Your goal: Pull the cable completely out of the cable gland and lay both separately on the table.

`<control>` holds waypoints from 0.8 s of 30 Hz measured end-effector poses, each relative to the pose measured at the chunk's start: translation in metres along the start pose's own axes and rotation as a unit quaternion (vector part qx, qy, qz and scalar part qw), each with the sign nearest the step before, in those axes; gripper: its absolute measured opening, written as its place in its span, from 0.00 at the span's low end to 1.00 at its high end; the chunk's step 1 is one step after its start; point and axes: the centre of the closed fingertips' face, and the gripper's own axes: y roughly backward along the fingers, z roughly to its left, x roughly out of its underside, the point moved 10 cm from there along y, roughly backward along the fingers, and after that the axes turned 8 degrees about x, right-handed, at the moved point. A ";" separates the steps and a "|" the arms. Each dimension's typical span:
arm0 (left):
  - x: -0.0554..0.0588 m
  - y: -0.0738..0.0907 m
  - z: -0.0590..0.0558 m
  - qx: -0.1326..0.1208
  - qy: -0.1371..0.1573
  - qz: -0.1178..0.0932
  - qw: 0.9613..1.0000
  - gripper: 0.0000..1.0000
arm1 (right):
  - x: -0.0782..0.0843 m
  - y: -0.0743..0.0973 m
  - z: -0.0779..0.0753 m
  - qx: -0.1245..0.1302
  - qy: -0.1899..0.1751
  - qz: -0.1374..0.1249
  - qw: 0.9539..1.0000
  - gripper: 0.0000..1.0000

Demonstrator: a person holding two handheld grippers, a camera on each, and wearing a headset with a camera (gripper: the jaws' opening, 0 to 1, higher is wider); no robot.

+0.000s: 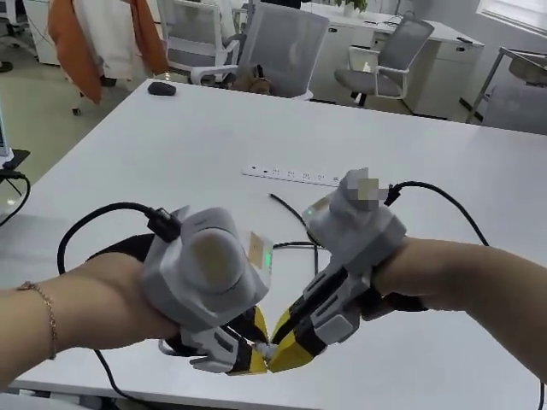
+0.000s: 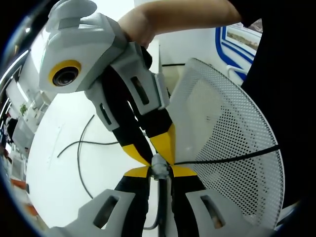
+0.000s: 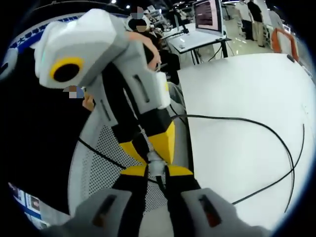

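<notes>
both grippers were held low at the near edge of the table (image 1: 171, 145), tips meeting. the left gripper (image 1: 254, 348) and the right gripper (image 1: 288, 342) each had their jaws drawn narrow onto the small pale cable gland (image 1: 267, 349), one from either end, so that the gland sat pinched between them. the thin black cable (image 3: 256, 123) lay looped on the table beyond. its entry into the gland was hidden behind the tips, and whether either gripper pinched cable rather than gland body could not be told. assessment: the pull was set up but not carried out, with gland and cable judged still joined. the next move would call for one gripper to hold firm while the other drew straight away along the cable's line, then for each part to be laid down apart.
</notes>
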 end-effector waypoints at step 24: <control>0.017 -0.007 0.012 0.055 0.111 -0.051 0.991 0.16 | 0.001 -0.009 0.026 0.153 0.137 0.037 0.978 0.09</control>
